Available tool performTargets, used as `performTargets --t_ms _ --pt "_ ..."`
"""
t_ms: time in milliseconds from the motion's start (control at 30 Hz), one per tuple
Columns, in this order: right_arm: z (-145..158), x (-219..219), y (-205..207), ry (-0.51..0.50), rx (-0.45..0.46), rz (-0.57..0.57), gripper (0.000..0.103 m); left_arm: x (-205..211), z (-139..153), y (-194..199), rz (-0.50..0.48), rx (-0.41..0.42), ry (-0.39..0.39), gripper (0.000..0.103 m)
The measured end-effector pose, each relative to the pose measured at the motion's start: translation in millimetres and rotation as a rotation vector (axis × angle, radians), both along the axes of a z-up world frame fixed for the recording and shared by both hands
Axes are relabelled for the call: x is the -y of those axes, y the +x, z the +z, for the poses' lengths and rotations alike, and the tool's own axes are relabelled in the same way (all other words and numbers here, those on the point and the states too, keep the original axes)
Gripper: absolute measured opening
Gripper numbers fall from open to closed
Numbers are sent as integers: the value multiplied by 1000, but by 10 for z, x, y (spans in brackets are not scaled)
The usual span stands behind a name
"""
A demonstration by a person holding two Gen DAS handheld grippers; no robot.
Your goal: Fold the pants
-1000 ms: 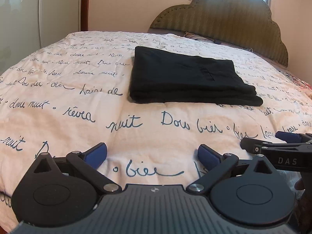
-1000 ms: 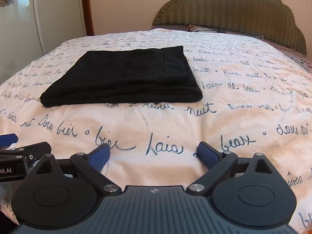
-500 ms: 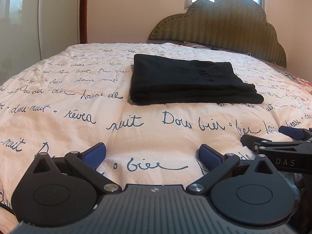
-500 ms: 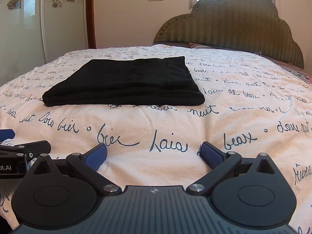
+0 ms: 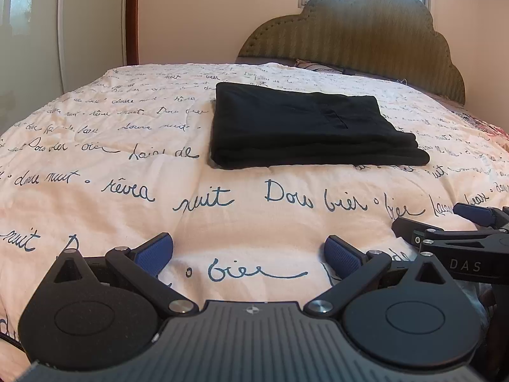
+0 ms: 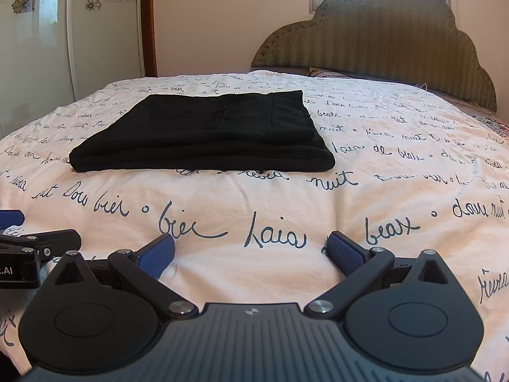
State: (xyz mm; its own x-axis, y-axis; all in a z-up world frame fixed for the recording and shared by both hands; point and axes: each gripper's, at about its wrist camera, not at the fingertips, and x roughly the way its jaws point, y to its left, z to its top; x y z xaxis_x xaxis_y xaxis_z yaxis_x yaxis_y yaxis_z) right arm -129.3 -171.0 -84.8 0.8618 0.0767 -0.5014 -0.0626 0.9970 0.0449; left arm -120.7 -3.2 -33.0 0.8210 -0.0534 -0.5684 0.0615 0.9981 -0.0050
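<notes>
Black pants (image 5: pixel 305 127) lie folded into a flat rectangle in the middle of the bed; the right wrist view shows the same pants (image 6: pixel 206 133) left of centre. My left gripper (image 5: pixel 249 251) is open near the bed's front edge, well short of the pants, with only bedcover between its blue pads. My right gripper (image 6: pixel 251 250) is open too, at a similar distance, holding nothing. Each view catches the other tool at its side: the right gripper (image 5: pixel 458 232) and the left gripper (image 6: pixel 28 242).
A cream bedcover (image 5: pixel 127 165) printed with dark script spans the bed. A green scalloped headboard (image 5: pixel 366 41) stands behind, with a window above it. A pale wardrobe (image 6: pixel 63 47) with flower decals stands at the left. Bedcover surrounds the pants on all sides.
Both grippers have tilted upward and drawn slightly back, so more wall and headboard show. The pants have not moved and both grippers remain open.
</notes>
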Motion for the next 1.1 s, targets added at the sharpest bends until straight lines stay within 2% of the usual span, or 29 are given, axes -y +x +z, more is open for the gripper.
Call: performTargets --t_ms 633,1100 --pt "-15 -15 -22 -7 15 -1 103 15 -15 9 9 7 14 103" --pt "-16 -17 -23 -7 15 -2 103 12 52 78 13 -57 13 103"
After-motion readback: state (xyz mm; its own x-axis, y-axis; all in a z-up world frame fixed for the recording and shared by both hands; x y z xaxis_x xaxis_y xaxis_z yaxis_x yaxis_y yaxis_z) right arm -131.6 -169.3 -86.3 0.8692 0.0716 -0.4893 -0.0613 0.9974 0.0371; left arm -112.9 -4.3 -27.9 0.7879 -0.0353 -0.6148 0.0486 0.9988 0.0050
